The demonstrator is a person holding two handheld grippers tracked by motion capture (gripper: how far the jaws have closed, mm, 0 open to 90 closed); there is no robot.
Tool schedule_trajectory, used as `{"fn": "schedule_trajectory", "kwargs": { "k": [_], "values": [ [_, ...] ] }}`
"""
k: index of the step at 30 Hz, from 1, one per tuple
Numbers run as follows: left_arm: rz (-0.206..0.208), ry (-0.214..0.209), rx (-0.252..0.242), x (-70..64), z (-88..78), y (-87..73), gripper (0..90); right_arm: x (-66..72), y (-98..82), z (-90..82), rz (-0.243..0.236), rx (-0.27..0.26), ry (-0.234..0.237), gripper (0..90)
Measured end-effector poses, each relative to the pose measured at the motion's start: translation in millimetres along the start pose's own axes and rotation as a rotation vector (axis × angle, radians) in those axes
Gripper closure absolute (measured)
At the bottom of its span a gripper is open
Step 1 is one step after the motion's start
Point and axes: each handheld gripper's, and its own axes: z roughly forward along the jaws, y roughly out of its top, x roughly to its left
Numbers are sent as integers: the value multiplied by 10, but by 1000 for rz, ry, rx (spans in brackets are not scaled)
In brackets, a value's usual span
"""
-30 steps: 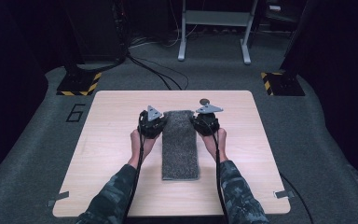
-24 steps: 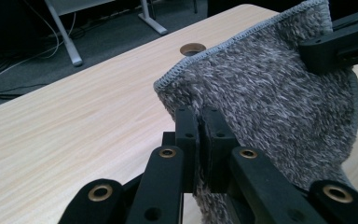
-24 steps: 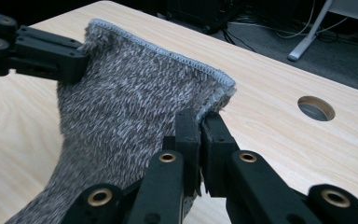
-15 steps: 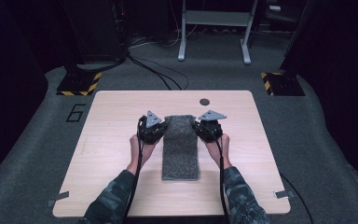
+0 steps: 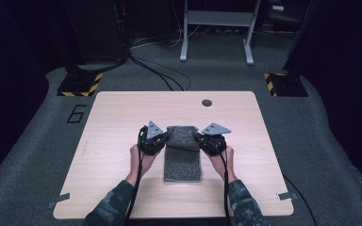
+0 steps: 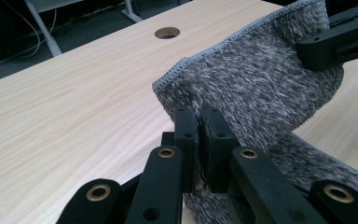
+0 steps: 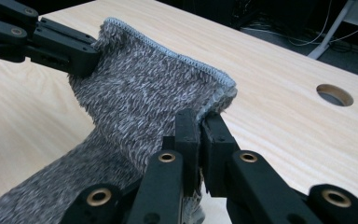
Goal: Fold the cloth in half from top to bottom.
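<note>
A grey towel (image 5: 183, 155) is laid lengthwise near the middle of the bench (image 5: 113, 122), with its far end raised off the surface. That end is held at both corners: the left gripper (image 6: 198, 126) is closed on the left corner and the right gripper (image 7: 200, 128) on the right corner, the fingers (image 6: 186, 140) being pressed together with only the pile between them. The near part remains flat on the bench.

The towel is judged to be light, soft and limp; it sags between the two holds and no stiffness can be expected. The thick pile is likely to offer good friction, so slippage is judged unlikely. Hold is best taken at the stitched hem (image 7: 168, 49), close to the corners, so that the edge is kept taut and square while it is carried.
</note>
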Motion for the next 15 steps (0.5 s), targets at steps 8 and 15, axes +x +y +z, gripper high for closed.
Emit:
{"fn": "schedule_trajectory", "kwargs": {
  "k": [8, 15],
  "values": [
    [0, -18, 23, -95, -23, -116, 852, 76, -167, -55, -6, 11, 12, 863],
    [6, -29, 42, -168, -64, -207, 848, 130, -270, -124, -19, 4, 26, 861]
  ]
}}
